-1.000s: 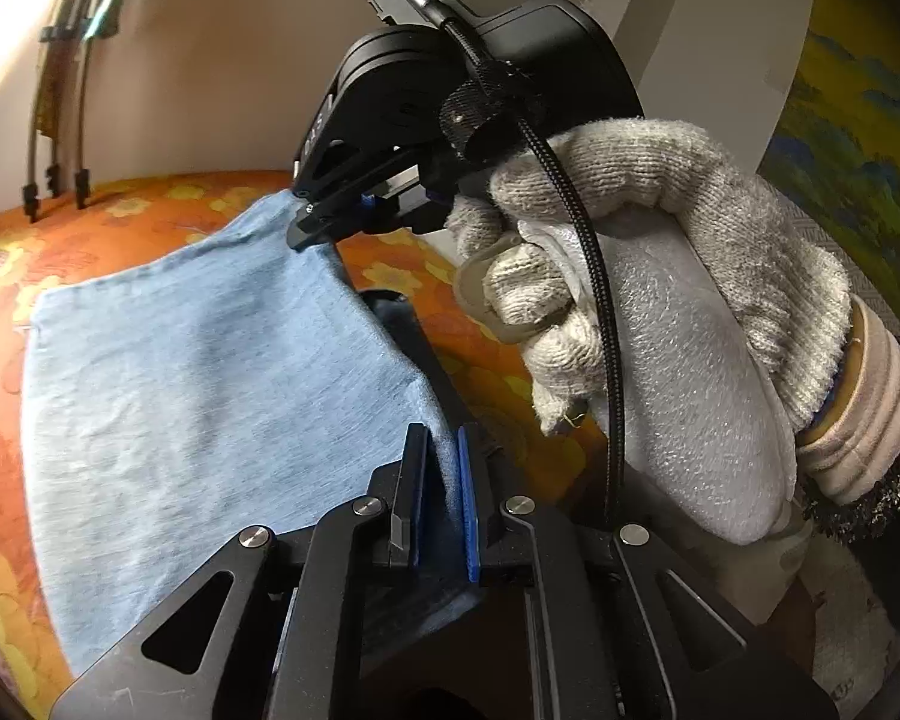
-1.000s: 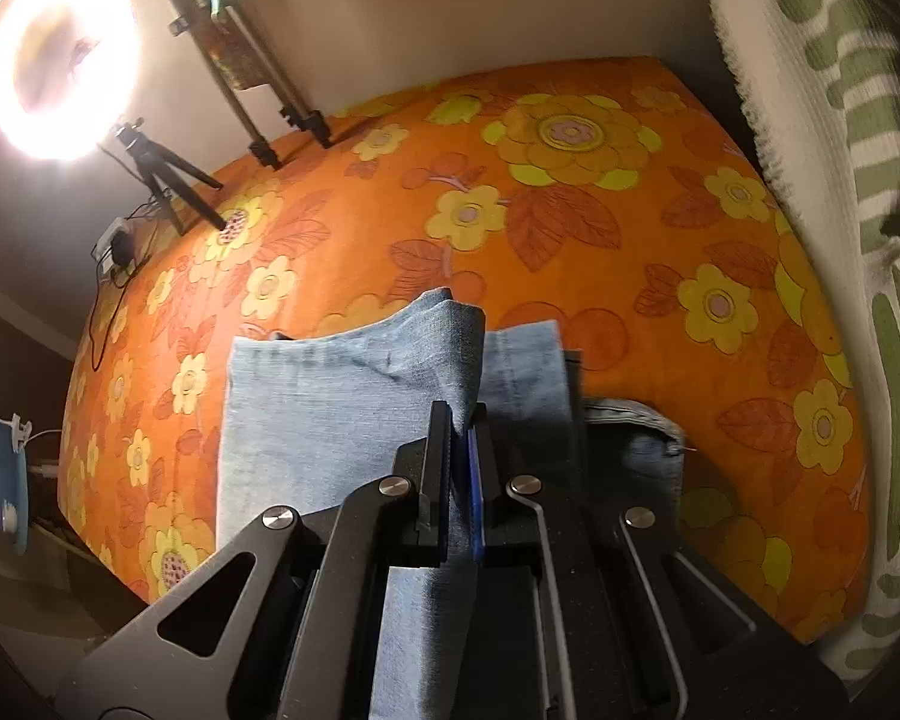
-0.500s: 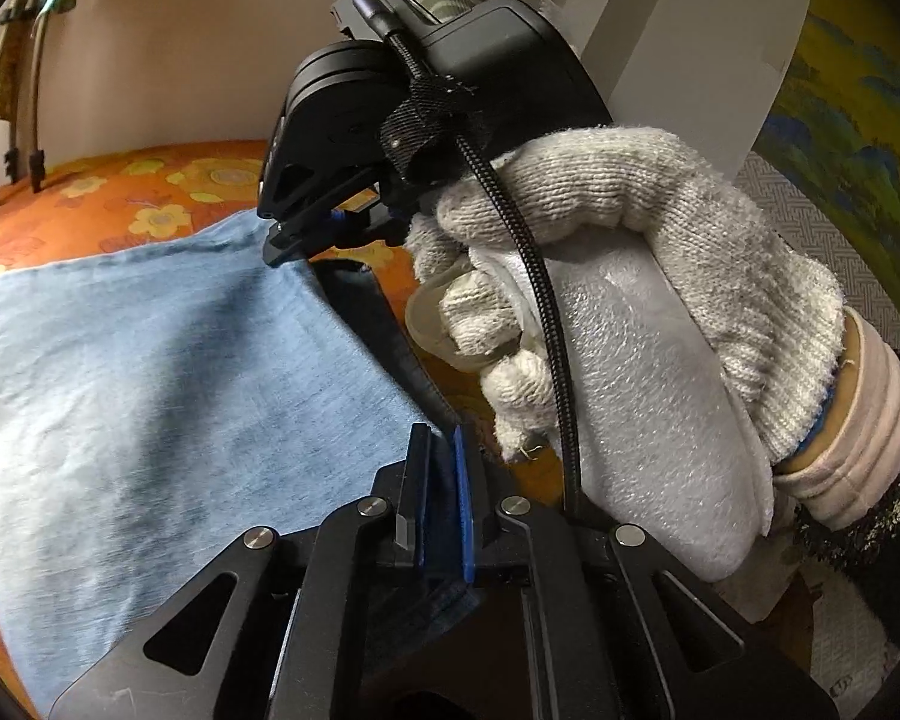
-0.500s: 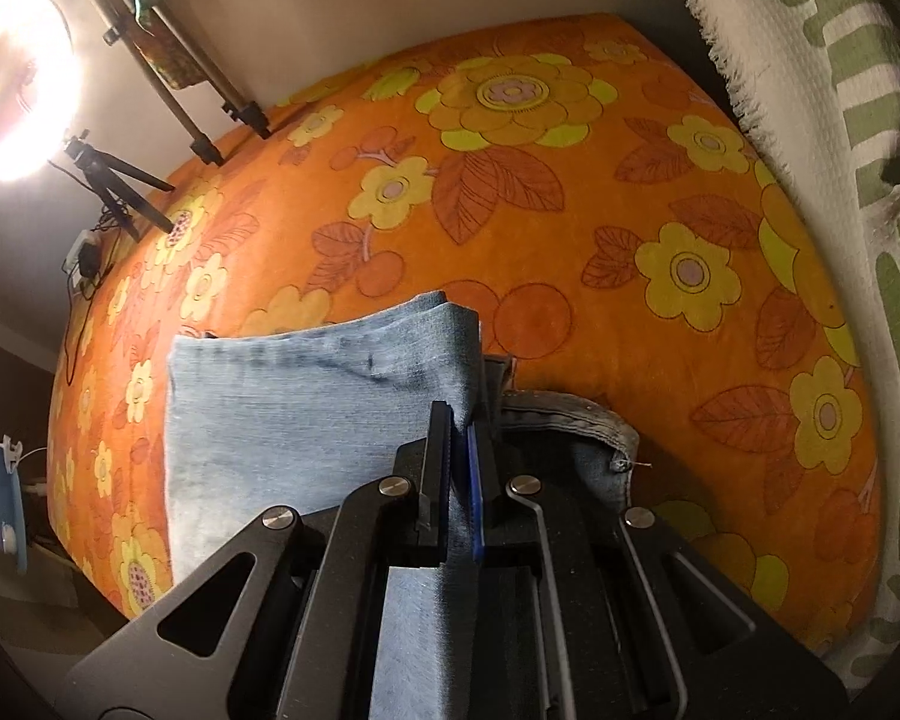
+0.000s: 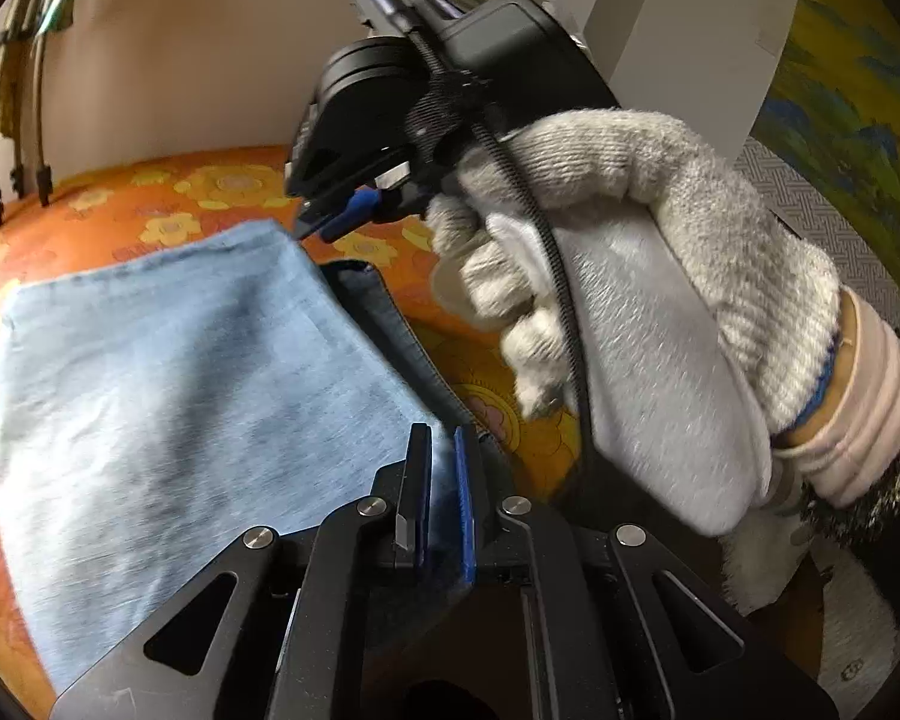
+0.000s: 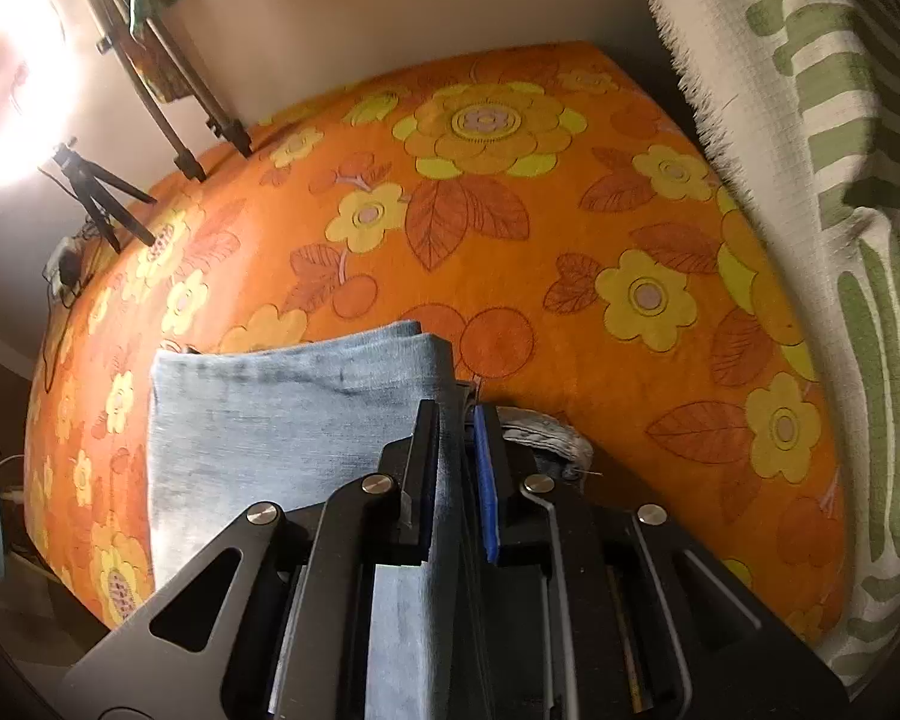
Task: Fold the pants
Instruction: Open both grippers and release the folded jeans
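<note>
Pants (image 5: 168,396) folded flat. Left tongs (image 5: 441,456) clamped on corner; right tongs (image 6: 456,438) just opening, cloth between, loosened. Remaining: release, withdraw.

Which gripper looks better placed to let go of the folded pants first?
Right, probably: the right gripper has just been opening around the pants, which lie on the bedspread. The left gripper is clamped.

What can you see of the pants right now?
The pants are light blue denim, folded into a flat rectangle on the orange floral cloth, with a darker waistband edge showing along their right side. The left gripper pinches their near corner. The right gripper has just been opening, with fabric between its fingers.
</note>
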### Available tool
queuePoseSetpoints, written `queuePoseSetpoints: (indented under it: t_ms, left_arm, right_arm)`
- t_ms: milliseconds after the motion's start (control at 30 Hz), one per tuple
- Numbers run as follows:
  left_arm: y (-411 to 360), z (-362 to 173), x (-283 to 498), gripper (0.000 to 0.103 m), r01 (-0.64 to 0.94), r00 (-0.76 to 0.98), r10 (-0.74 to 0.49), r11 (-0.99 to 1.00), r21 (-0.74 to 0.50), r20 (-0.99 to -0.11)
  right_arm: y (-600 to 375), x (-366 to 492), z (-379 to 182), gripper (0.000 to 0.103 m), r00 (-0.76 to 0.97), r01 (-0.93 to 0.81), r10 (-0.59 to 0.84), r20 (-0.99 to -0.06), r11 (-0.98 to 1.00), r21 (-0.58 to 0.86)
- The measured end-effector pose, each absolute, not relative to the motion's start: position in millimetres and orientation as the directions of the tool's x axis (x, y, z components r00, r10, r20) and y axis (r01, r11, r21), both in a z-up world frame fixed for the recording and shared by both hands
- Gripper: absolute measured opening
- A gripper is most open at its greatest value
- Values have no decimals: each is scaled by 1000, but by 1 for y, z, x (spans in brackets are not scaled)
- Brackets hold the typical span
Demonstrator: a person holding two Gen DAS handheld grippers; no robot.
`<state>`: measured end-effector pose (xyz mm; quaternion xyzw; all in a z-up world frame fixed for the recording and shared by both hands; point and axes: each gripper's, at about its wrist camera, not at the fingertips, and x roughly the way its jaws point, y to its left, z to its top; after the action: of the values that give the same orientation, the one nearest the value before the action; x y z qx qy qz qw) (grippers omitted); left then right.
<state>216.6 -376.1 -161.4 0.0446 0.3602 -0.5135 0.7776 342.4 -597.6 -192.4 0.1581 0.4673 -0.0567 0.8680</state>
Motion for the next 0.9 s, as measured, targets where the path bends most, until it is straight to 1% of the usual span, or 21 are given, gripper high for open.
queuePoseSetpoints:
  t_ms: [33, 100, 133, 167, 200, 233, 367, 433, 467, 567, 633, 667, 700, 767, 867, 900]
  left_arm:
    - [-374, -160, 216, 7, 830, 222, -765, 473, -294, -605]
    - [-371, -155, 216, 7, 829, 233, -761, 481, -285, -605]
    - [-369, -152, 216, 7, 828, 240, -760, 485, -281, -604]
    - [-366, -151, 216, 10, 827, 244, -759, 488, -279, -604]
    - [-363, -149, 216, 17, 826, 252, -757, 493, -273, -603]
    - [-360, -147, 216, 24, 825, 259, -755, 497, -268, -602]
    - [-346, -141, 215, 31, 828, 289, -742, 511, -231, -605]
    - [-337, -140, 220, 39, 824, 303, -731, 523, -218, -611]
    - [-332, -139, 221, 40, 820, 310, -726, 530, -214, -613]
    - [-314, -136, 229, 41, 803, 336, -712, 559, -208, -616]
    - [-299, -135, 238, 48, 788, 352, -701, 579, -207, -621]
    - [-293, -134, 241, 48, 782, 357, -695, 588, -208, -624]
    - [-287, -135, 247, 48, 773, 362, -689, 599, -210, -628]
    - [-272, -136, 260, 48, 750, 375, -675, 624, -220, -635]
    - [-253, -142, 282, 48, 698, 381, -662, 664, -269, -646]
    - [-248, -144, 291, 48, 680, 381, -657, 676, -284, -651]
  right_arm:
    - [-599, 339, -188, 15, 565, 248, 45, -824, 943, 222]
    - [-600, 332, -180, 29, 581, 249, 38, -813, 943, 221]
    - [-600, 330, -177, 33, 588, 246, 38, -808, 943, 223]
    - [-599, 327, -173, 39, 594, 240, 38, -803, 945, 223]
    - [-599, 324, -170, 42, 602, 235, 34, -798, 947, 218]
    - [-597, 319, -165, 43, 612, 232, 21, -790, 951, 205]
    - [-596, 307, -157, 45, 629, 219, 32, -777, 951, 216]
    - [-594, 301, -154, 55, 636, 207, 36, -771, 954, 216]
    - [-593, 297, -152, 59, 646, 198, 36, -763, 957, 212]
    - [-589, 287, -149, 60, 659, 184, 26, -751, 964, 194]
    - [-589, 281, -150, 61, 660, 176, 27, -751, 966, 189]
    - [-590, 279, -152, 66, 659, 177, 27, -752, 966, 189]
    - [-591, 277, -154, 76, 657, 176, 30, -753, 966, 192]
    - [-594, 273, -160, 84, 659, 163, 49, -751, 965, 206]
    - [-596, 270, -171, 86, 652, 140, 94, -752, 960, 241]
    - [-597, 271, -177, 92, 643, 132, 118, -756, 956, 261]
